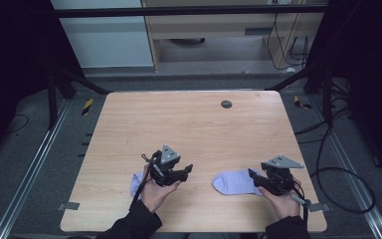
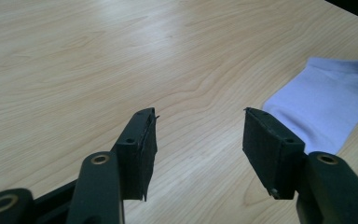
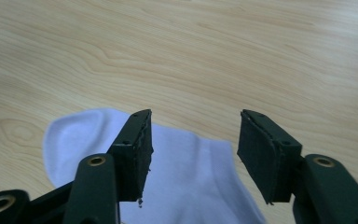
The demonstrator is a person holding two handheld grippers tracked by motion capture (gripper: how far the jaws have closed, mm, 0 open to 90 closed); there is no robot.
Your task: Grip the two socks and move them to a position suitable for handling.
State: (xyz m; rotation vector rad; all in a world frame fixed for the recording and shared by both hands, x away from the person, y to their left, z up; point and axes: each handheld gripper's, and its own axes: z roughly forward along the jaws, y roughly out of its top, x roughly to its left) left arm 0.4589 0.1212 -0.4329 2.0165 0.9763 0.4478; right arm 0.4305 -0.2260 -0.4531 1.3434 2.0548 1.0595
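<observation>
Jaws of both grippers released above pale wooden table (image 1: 189,124), grey floor (image 1: 30,159) around.

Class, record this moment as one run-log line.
left tongs: open, empty | right tongs: open above right pale lilac fabric sock | left pale lilac fabric sock: flat on light wooden table

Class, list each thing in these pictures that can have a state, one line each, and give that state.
Left tool: jaws open, nothing between them, above bare wood.
Right tool: jaws open, above a sock, not gripping it.
Pale lilac fabric sock under the right tool: lying flat on the table, released.
Second pale lilac sock by the left hand: lying on the table, partly hidden.
Light wooden table: holds both socks.
</observation>
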